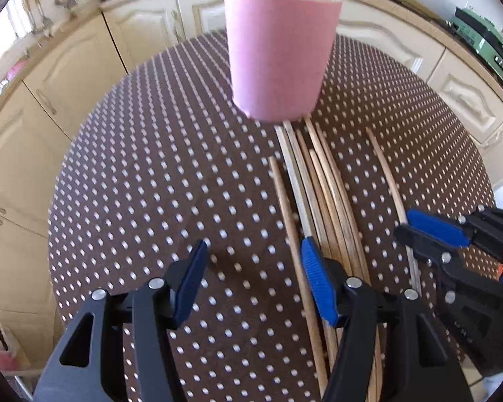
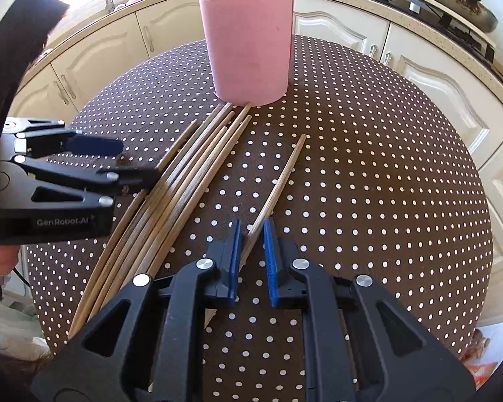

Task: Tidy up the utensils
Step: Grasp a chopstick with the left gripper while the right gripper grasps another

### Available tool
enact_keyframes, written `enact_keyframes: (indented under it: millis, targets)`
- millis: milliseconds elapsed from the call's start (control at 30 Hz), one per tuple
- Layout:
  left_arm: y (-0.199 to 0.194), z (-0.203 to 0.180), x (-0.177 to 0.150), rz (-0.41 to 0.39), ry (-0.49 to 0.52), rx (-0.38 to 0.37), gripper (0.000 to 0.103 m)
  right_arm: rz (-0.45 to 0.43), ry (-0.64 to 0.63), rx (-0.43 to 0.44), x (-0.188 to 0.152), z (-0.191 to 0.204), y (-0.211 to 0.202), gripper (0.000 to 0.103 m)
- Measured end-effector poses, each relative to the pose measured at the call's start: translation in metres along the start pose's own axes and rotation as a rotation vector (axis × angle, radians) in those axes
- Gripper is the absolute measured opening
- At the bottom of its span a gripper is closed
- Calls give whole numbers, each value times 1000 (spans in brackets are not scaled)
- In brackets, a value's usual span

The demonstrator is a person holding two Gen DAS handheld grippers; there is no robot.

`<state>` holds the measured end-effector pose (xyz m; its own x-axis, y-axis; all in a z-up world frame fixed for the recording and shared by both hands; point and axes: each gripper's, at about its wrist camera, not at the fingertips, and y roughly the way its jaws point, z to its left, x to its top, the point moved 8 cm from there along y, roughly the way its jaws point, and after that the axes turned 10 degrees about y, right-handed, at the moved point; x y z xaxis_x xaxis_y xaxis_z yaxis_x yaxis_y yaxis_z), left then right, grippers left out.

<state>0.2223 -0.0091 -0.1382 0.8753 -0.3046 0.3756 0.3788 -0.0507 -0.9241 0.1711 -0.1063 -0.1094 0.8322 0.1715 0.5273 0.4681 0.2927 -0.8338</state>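
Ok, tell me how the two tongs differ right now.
The left tongs stand open; the right tongs are nearly shut. The left hold nothing, one pad over the chopstick bundle; the right close around the lone chopstick lying apart. Both have blue pads, black frames, and point down at the table.

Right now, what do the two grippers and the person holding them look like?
Both the left gripper and right gripper are black plastic linkages with silver pivot rivets and ribbed blue finger pads. The left one's side reads "GenRobot.AI" in white. A dark sleeve shows above it, and a thin cable below.
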Motion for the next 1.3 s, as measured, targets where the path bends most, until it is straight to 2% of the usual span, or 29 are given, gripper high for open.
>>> enact_keyframes:
  millis: [100, 200, 233, 267, 300, 433, 467, 600, 733, 933, 1000, 1067, 1100, 1233, 1300]
  targets:
    - [1, 0, 3, 23, 9, 27, 59, 12, 11, 17, 1, -1, 0, 14]
    - [2, 0, 9, 32, 9, 20, 59, 20, 18, 25, 1, -2, -1, 14]
    - [2, 0, 12, 14, 6, 8, 54, 18, 14, 24, 0, -1, -1, 14]
    - [1, 1, 13, -12, 17, 20, 41, 12, 0, 21, 0, 0, -1, 14]
    - [-2, 1, 10, -31, 36, 25, 38, 6, -12, 19, -1, 1, -2, 14]
    - [-6, -8, 7, -64, 89, 7, 10, 15, -6, 34, -7, 1, -5, 14]
    - [-7, -11, 7, -72, 110, 9, 9, 20, -5, 42, -8, 1, -6, 14]
    - [-10, -18, 1, -117, 194, 21, 8, 45, -66, 61, -23, 3, -15, 14]
    - [-17, -18, -15, -93, 189, -31, 7, 95, -98, 79, -38, 3, -25, 14]
    - [-21, -6, -30, -87, 153, -27, 8, 122, -77, 32, -46, -1, -31, 15]
    - [-22, -6, -31, -80, 149, -10, 10, 126, -68, 11, -43, 1, -29, 15]
    - [-22, -1, -31, -70, 141, 33, 26, 132, -44, -4, -40, 1, -27, 17]
    - [-22, 2, -31, -66, 136, 46, 30, 133, -37, -6, -39, 2, -27, 18]
    - [-23, 8, -34, -66, 94, -9, 32, 145, 1, -29, -35, 4, -24, 19]
    - [-22, 15, -33, -67, 100, -13, 32, 162, 37, -28, -27, 3, -20, 19]
